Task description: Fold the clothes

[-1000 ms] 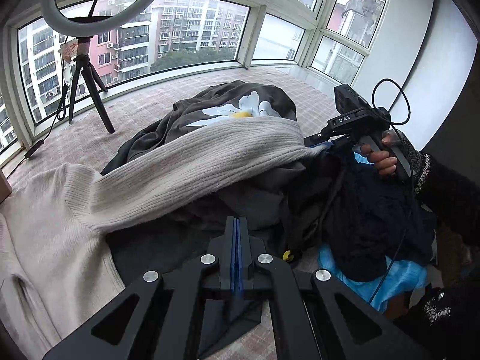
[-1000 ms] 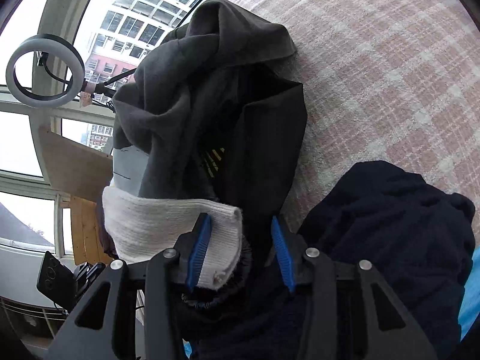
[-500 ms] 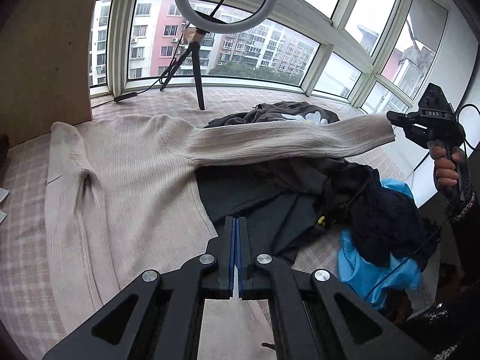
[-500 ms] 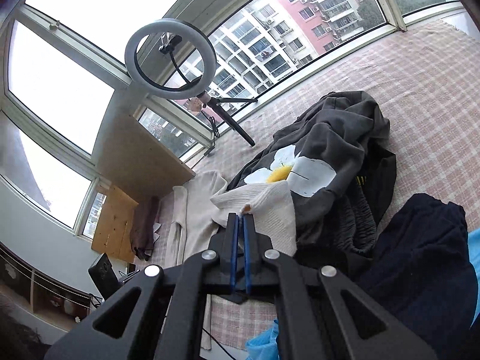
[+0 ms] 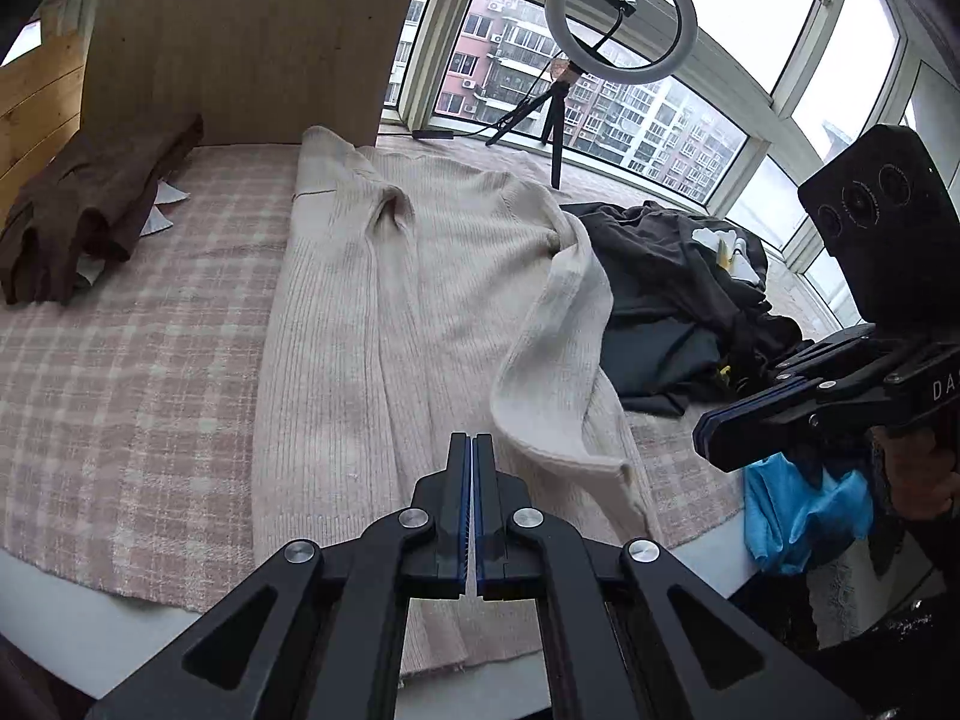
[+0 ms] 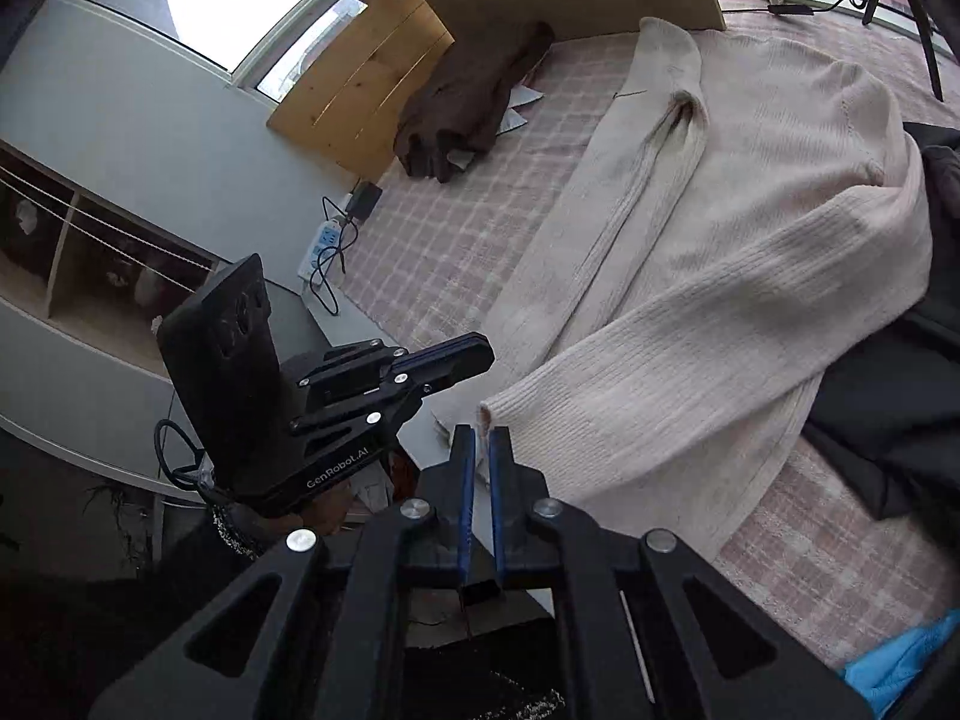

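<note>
A cream ribbed sweater lies spread on the pink checked cover. Its right sleeve is folded back across the body, with the cuff near the front edge. My left gripper hovers above the sweater's hem, shut with nothing between its pads. My right gripper sits just short of the sleeve cuff; its jaws are opening, a narrow gap shows and nothing is in it. Each gripper shows in the other's view, the right beside the blue cloth and the left over the bed's edge.
A heap of dark clothes lies right of the sweater, with a blue garment at the edge. A brown garment rests at the far left by a wooden board. A ring light on a tripod stands by the window. A power strip lies beside the bed.
Both hands swung left, away from the dark heap. The right gripper closed on the sleeve cuff, carried it across the sweater and released it; the sleeve now lies folded over the body.
</note>
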Tool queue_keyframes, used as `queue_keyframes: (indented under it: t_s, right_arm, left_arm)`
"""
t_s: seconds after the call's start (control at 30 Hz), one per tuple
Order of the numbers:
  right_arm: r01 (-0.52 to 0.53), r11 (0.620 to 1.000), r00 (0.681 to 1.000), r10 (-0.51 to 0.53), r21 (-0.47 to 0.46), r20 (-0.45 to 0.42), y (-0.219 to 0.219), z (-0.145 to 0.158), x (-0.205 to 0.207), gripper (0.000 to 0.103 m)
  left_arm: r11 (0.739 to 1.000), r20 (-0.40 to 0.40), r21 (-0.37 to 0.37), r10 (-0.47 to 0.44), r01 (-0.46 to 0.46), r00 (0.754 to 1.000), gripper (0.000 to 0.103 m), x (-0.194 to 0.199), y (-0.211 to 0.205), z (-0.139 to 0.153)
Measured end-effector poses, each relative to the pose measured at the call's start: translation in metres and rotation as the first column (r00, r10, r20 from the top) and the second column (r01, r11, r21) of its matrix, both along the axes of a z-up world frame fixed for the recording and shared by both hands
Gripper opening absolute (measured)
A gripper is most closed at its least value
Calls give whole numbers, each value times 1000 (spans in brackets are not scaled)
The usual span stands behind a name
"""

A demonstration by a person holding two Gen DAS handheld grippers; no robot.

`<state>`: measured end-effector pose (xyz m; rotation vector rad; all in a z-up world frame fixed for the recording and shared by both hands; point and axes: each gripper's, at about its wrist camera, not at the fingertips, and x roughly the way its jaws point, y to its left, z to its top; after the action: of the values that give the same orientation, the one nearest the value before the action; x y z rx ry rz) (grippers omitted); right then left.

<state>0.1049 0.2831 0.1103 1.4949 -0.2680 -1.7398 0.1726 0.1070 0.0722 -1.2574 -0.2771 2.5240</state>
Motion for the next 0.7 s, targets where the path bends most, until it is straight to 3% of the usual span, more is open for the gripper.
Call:
queue_keyframes:
  t_s: [0.07, 0.13, 0.23, 0.4, 0.53, 0.6, 0.7]
  right_arm:
    - [-18, 1000, 999, 18, 1, 26, 11, -3, 1, 12]
    - [5, 999, 999, -3, 45, -32, 32, 6, -7, 18]
    - [119, 979, 982, -91, 168, -165, 67, 23, -49, 18]
    - [314, 856, 926, -181, 410, -330, 86, 23, -183, 18]
    - [312, 808, 944, -203, 501, -261, 79, -12, -270, 18]
    - [284, 792, 958, -216, 540, -187, 76, -36, -295, 18]
    - [246, 757, 969, -201, 605, -143, 72, -62, -313, 18]
  left_arm:
    - [1000, 19, -7, -7, 7, 1000, 0, 6, -1, -8]
    - [1000, 27, -10, -23, 23, 999, 2, 8, 3, -13]
    - [999, 32, -26, -45, 45, 998, 16, 0, 15, -18]
    - [993, 65, -88, -78, 83, 995, 25, -24, 39, -32]
    - [982, 127, -137, -110, 128, 986, 29, -42, 55, -50]
    - [980, 156, -141, -115, 138, 981, 29, -48, 58, -57]
    - [979, 166, -143, -124, 148, 978, 33, -52, 62, -61]
